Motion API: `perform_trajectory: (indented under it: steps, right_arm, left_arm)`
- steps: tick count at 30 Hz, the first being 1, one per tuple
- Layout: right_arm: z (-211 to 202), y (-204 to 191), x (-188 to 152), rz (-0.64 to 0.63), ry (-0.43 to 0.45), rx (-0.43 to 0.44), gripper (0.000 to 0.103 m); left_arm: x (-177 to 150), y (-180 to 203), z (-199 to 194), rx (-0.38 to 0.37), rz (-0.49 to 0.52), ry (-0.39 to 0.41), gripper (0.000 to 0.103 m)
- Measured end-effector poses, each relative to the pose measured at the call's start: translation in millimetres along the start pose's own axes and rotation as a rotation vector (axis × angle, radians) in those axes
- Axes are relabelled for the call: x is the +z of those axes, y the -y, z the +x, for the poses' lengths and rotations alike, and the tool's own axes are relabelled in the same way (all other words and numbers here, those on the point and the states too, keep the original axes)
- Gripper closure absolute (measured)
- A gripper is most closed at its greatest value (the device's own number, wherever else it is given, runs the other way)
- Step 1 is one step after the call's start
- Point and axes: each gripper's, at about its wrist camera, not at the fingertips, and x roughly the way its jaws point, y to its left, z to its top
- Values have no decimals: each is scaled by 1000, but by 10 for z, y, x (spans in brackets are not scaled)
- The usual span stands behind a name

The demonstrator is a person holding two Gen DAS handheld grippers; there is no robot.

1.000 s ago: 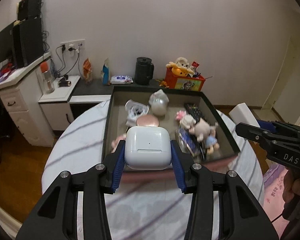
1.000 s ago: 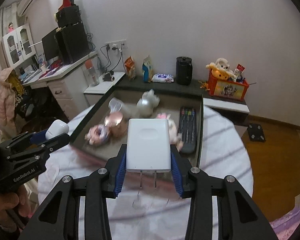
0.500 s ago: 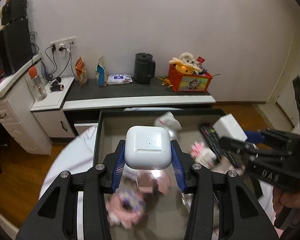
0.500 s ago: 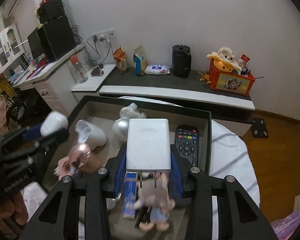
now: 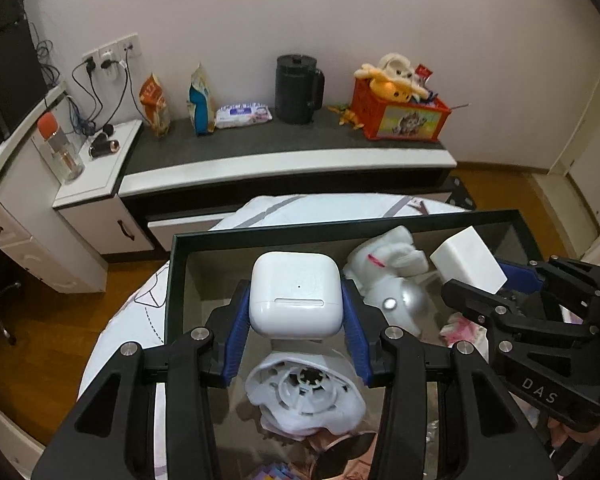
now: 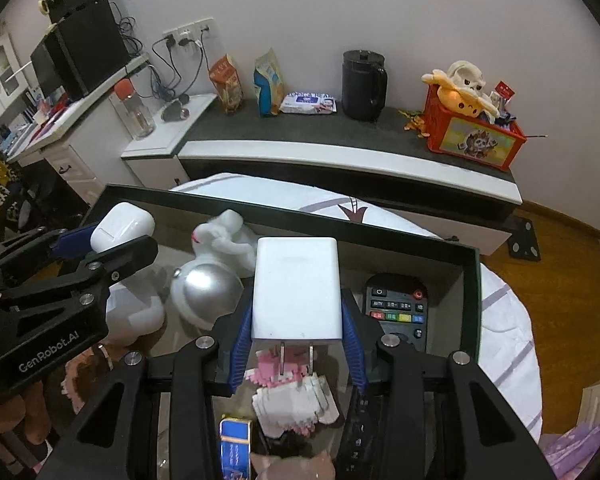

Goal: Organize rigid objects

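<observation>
Two loads are in hand, both carried over the dark-walled tray. Nearest in the left wrist view, the left gripper is clamped on the white earbud case, blue pads pressing its sides at three and nine o'clock. Below it, at six o'clock, lies a white ribbed fan-like piece; beyond, at two o'clock, sits a white plush toy with a silver dome.

The right gripper pinches the white charger plug, prongs pointing back toward the wrist. Under it at six o'clock rests a pink-and-white block figure; a remote control lies at three o'clock, against the tray's right wall.

To do the placing well, I judge each hand should sink over bare tray floor, not onto the clutter: the case toward the empty far-left corner at eleven o'clock, the plug toward the strip between the plush toy and the remote at one o'clock. Lower until the piece rests, then part the pads, keeping the two grippers apart.
</observation>
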Motion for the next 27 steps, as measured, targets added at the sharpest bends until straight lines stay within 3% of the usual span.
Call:
perform_trajectory:
  steps: [3, 6, 7, 9, 14, 16, 19, 20, 22, 27]
  right_arm:
    - [73, 1, 3, 4, -21, -5, 62]
    - [90, 13, 5, 17, -28, -16, 59]
    - [72, 24, 2, 23, -20, -23, 55]
    - [67, 19, 1, 22, -25, -34, 26]
    - [-10, 14, 0, 24, -22, -55, 21]
    - [-52, 18, -14, 27, -25, -75, 15]
    - [-144, 73, -38, 55, -10, -87, 0]
    - [-176, 94, -39, 62, -1, -83, 0]
    - [-256, 113, -64, 73, 0, -50, 0]
    - [-472, 106, -133, 97, 28, 6, 0]
  left_arm:
    - [4, -30, 75, 14, -5, -24, 58]
    - [-10, -53, 126, 35, -5, -50, 31]
    - [-17, -55, 112, 36, -7, -45, 28]
    - [-27, -40, 77, 36, -2, -43, 27]
    - [-63, 5, 15, 55, 14, -65, 22]
    - [-81, 7, -50, 101, 9, -59, 14]
    - [-108, -30, -164, 72, -18, -48, 11]
    - [-118, -31, -216, 64, -25, -40, 7]
    - [-159, -30, -364, 125, -26, -6, 0]
    - [-270, -50, -711, 106, -34, 37, 0]
